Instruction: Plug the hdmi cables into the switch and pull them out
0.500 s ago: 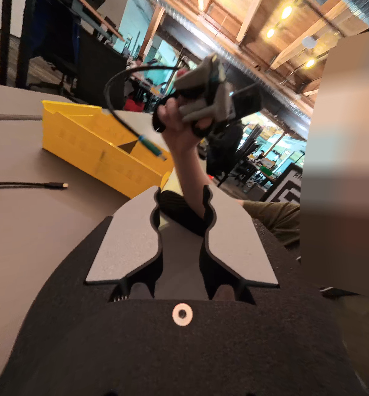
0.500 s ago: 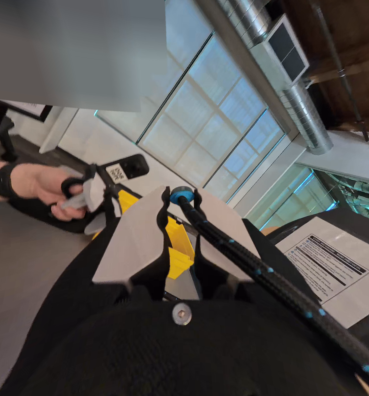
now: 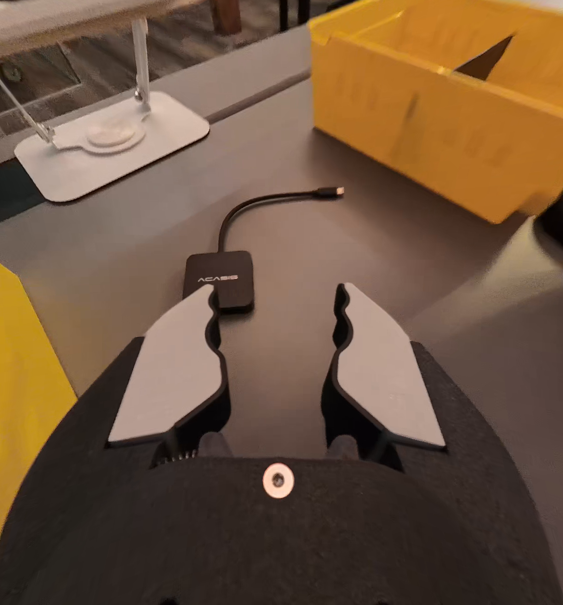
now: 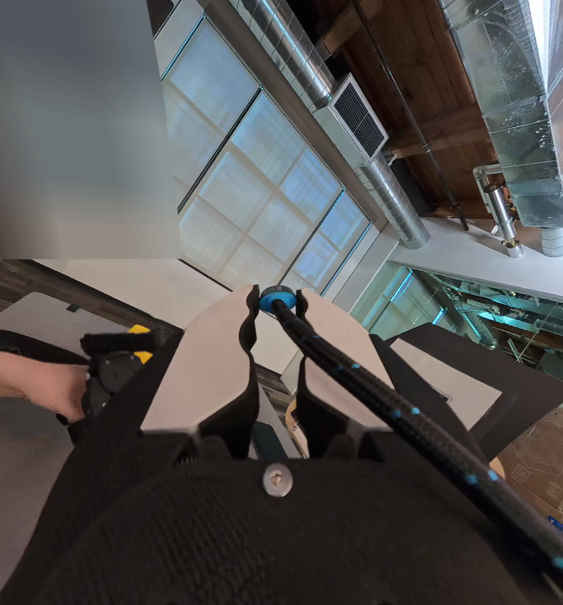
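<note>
The big yellow bin (image 3: 437,108) sits at the back of the grey table (image 3: 470,311). The small black switch (image 3: 219,281) lies flat in front of the left gripper (image 3: 275,288), which is spread wide and holds nothing. I think it should pin the switch down first so it cannot slide. The right gripper (image 4: 276,302), up in the air, pinches the blue end of the black hdmi cable (image 4: 371,389).

The black switch (image 3: 218,284) bears white brand lettering.
</note>
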